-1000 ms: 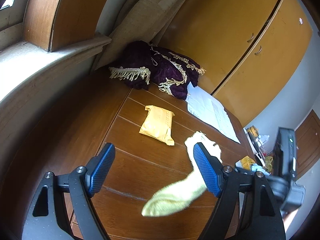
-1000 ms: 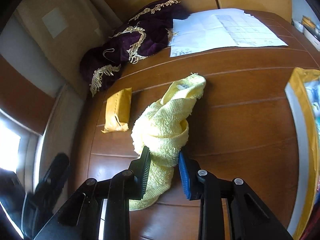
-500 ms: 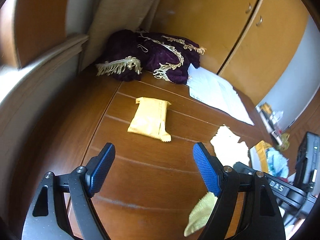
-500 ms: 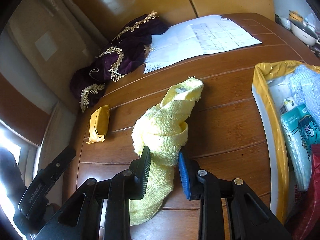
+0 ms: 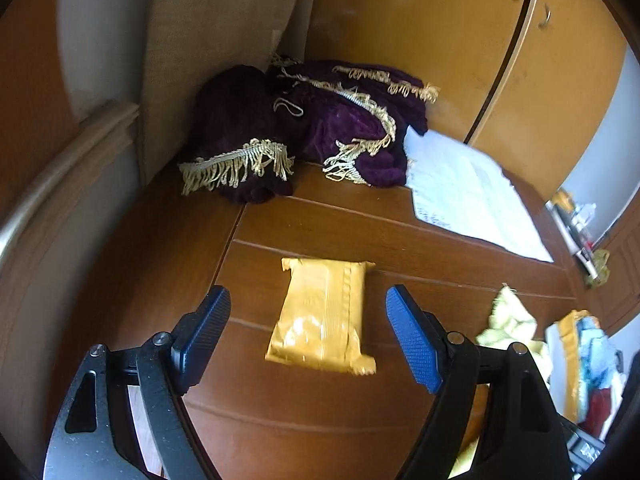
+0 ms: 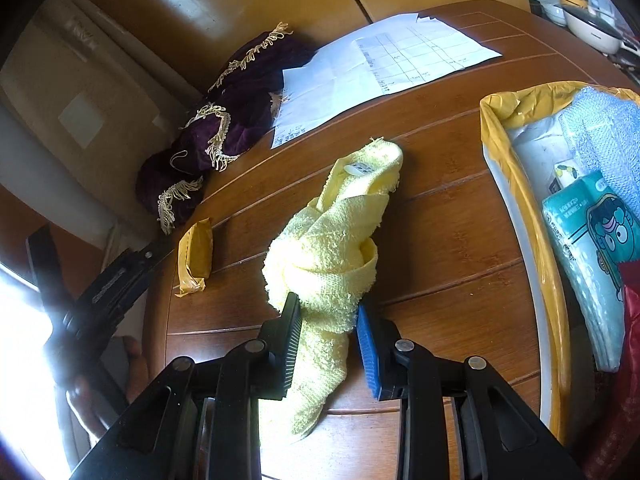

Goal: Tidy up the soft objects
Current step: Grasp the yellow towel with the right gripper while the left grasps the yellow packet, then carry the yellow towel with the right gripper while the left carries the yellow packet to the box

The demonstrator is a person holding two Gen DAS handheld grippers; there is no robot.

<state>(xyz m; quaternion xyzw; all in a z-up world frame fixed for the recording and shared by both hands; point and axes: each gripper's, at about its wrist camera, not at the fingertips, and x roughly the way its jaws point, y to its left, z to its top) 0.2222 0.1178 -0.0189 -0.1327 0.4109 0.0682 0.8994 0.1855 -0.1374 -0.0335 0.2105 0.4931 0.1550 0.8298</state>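
My right gripper (image 6: 328,320) is shut on a pale yellow towel (image 6: 332,248), which hangs bunched and knotted over the wooden table (image 6: 448,216). At the right stands a white bin with a yellow liner (image 6: 520,184); it holds a teal tissue pack (image 6: 592,240) and a light blue cloth (image 6: 608,136). My left gripper (image 5: 308,336) is open above a flat yellow packet (image 5: 324,312) lying on the table (image 5: 400,236), its pads on either side of the packet. The towel (image 5: 508,320) and bin (image 5: 576,352) show at the lower right of the left wrist view.
A purple velvet cloth with gold fringe (image 5: 304,128) lies heaped in the far corner beside a white printed sheet (image 5: 464,196). Wooden cupboard doors (image 5: 480,40) rise behind. A beige curtain (image 5: 212,40) hangs at the back left. Dishes (image 6: 592,28) sit beyond the table's far right.
My left gripper has swung toward the yellow packet, which now lies between its pads. My right gripper has carried the towel rightward, bringing the lined bin into view.
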